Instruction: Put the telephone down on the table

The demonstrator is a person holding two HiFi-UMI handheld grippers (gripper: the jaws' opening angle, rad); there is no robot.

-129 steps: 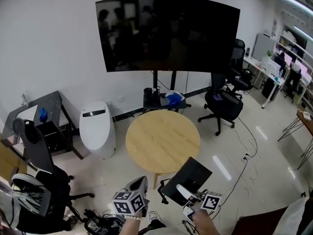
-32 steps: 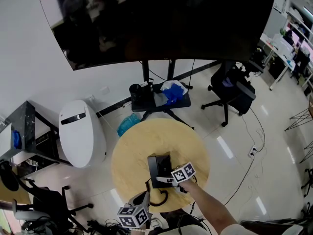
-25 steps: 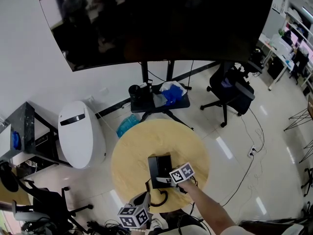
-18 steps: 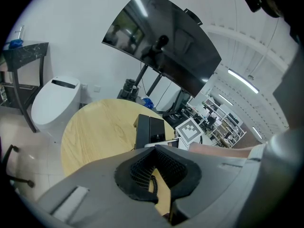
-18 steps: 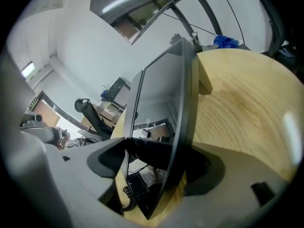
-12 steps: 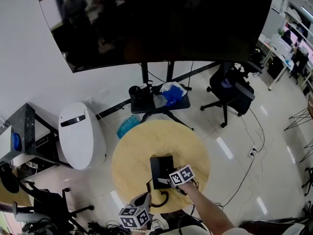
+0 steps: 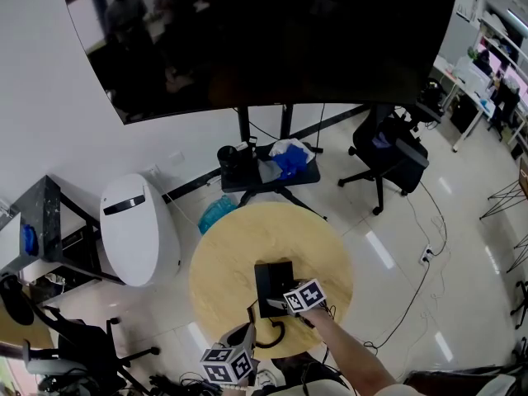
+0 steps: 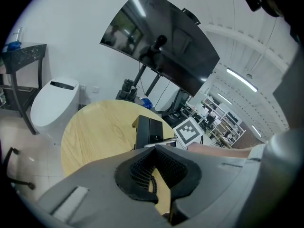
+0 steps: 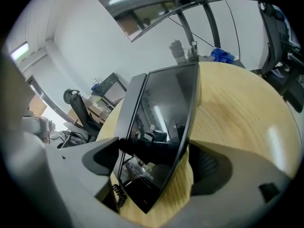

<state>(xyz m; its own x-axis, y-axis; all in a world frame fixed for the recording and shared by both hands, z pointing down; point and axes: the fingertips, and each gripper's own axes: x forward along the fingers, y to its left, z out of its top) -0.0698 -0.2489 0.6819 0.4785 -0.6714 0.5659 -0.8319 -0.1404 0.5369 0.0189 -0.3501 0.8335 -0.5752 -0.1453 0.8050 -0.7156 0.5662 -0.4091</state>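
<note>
Head view: round wooden desk below a big dark curved screen. Black telephone sits on the desk, toward its near edge, with its coiled cord looping off the near side. Right gripper is at the telephone's near end, marker cube uppermost. Left gripper hangs just off the desk's near rim, apart from the telephone. White toilet-shaped unit stands on the floor to the left, a black office chair to the right.

Left gripper view: fingers closed, tips meeting, nothing between them; only desk wood and a bit of cord show through the gap lower down. Telephone lies ahead on the desk, the right gripper's cube beside it.

Right gripper view: fingers spread wide, having just been opening. The telephone's glossy black panel and grey side stand between them, its lower edge on the desk. Bare wood shows between the right-hand finger and the telephone's edge; the left-hand finger sits close against the grey side, contact unclear.
</note>
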